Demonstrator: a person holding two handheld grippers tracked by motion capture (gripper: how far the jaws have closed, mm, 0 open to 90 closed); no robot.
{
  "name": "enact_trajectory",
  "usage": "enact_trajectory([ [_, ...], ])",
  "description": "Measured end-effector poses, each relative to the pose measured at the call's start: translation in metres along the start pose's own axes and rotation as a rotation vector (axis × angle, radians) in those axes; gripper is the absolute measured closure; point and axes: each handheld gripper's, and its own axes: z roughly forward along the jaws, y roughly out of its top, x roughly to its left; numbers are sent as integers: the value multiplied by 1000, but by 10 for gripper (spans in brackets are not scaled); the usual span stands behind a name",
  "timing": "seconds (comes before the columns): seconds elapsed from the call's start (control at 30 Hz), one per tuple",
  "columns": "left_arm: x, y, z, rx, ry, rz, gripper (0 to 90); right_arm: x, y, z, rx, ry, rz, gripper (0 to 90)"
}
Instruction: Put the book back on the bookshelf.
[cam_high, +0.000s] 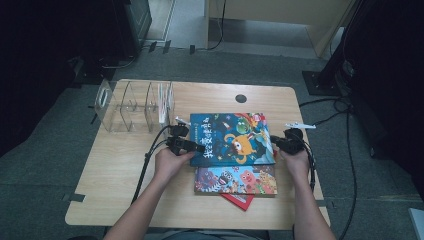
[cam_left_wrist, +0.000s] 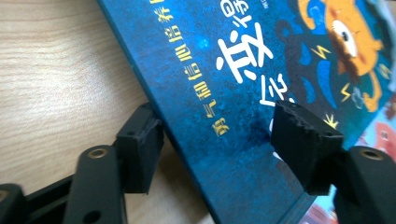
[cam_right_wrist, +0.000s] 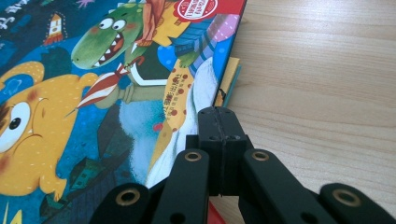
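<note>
The left gripper has its fingers spread wide, straddling the spine edge of the blue picture book: one finger on the table, the other over the cover, not pressing. The right gripper has its fingers pressed together at the book's opposite edge, right of centre in the high view. The book lies atop other books mid-table.

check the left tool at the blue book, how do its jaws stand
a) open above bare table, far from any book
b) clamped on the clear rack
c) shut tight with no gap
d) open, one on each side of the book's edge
d: in the left gripper view the left tool has its jaws apart, one under the blue book edge and one above the cover.
</note>
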Motion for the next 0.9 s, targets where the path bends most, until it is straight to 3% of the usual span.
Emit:
enact_trajectory([
  [0.13, -7, 1, -20, -38, -26, 21, 436, 2, 0, -1, -1, -4, -19, 900],
  [0.2, -12, 4, -29, -30, -11, 39, 438, 3, 0, -2, -3, 6, -24, 900],
  [0.37, -13, 9, -54, -51, -39, 29, 465, 15, 1, 1, 13, 43, -74, 900],
  [0.43, -14, 12, -63, -43, -47, 25, 483, 20, 1, 4, 13, 55, -92, 900],
  [0.57, -20, 21, -78, -12, -24, 37, 501, 26, 2, 7, 16, 82, -109, 900],
  [0.67, -24, 29, -90, -16, -30, 35, 532, 31, 2, 9, 20, 90, -124, 900],
  [0.9, -40, 57, -116, -13, -105, 39, 608, 45, 2, 15, 28, 141, -148, 900],
])
